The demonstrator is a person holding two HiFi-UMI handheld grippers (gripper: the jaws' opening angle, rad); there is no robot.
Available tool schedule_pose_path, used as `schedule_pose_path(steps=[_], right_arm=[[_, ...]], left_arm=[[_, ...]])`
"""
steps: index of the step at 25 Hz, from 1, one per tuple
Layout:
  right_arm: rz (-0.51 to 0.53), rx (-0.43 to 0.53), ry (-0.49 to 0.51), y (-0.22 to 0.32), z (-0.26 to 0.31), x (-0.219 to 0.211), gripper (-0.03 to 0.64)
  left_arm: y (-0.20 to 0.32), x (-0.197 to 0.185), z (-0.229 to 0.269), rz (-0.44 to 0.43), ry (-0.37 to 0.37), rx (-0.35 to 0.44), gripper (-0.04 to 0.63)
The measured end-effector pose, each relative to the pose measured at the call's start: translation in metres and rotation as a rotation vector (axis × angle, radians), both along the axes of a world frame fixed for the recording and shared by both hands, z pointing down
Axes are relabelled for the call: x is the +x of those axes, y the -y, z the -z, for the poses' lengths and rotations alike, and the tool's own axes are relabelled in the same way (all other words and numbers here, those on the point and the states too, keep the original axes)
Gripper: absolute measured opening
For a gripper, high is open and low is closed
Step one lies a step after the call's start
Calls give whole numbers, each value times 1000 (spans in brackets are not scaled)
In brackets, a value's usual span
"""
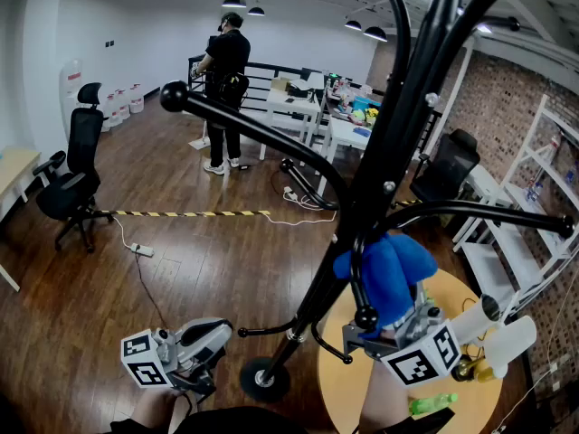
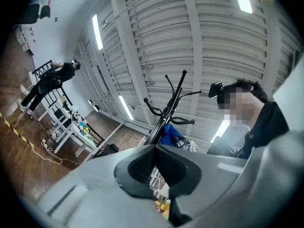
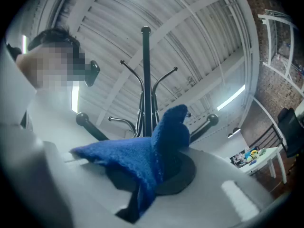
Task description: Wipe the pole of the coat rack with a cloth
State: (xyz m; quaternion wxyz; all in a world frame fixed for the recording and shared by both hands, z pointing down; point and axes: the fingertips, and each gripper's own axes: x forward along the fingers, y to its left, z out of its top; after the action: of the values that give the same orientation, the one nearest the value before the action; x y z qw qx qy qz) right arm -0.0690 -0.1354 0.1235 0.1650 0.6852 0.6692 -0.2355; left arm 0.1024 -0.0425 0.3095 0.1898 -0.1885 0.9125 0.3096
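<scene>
The black coat rack pole (image 1: 403, 125) slants from the top right down to its round base (image 1: 262, 380). My right gripper (image 1: 387, 319) is shut on a blue cloth (image 1: 391, 274), held just right of the pole's lower part among the hook arms. Whether the cloth touches the pole, I cannot tell. In the right gripper view the cloth (image 3: 152, 151) bunches out of the gripper (image 3: 159, 175), with the pole (image 3: 146, 80) rising behind it. My left gripper (image 1: 215, 333) hangs low, left of the base, shut and empty. Its view shows its closed gripper (image 2: 154, 163), the rack (image 2: 171, 103) and the cloth (image 2: 171, 134) beyond.
A round wooden table (image 1: 362, 396) with a green bottle (image 1: 432, 403) stands under my right gripper. White shelves (image 1: 534, 206) line the right wall. An office chair (image 1: 72, 179) is at the left, a person (image 1: 224, 89) and desks (image 1: 335, 116) at the back. A cable (image 1: 140, 250) crosses the floor.
</scene>
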Motion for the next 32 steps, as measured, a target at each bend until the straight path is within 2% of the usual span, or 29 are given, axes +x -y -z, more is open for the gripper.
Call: schedule_pose_path(steps=[6, 11, 17, 22, 32], right_arm=[[-24, -63, 52, 10, 44, 3, 20], [-47, -134, 51, 36, 78, -1, 17], [-146, -247, 54, 91, 111, -13, 14], [-234, -356, 94, 144, 136, -9, 14], [-255, -372, 96, 149, 139, -3, 14]], left_arm=[[-11, 4, 2, 34, 10, 14, 2], [-17, 0, 1, 26, 13, 14, 2], [-21, -8, 2, 0, 32, 6, 2], [-24, -15, 3, -20, 46, 9, 2], [-15, -16, 8, -32, 61, 9, 2]])
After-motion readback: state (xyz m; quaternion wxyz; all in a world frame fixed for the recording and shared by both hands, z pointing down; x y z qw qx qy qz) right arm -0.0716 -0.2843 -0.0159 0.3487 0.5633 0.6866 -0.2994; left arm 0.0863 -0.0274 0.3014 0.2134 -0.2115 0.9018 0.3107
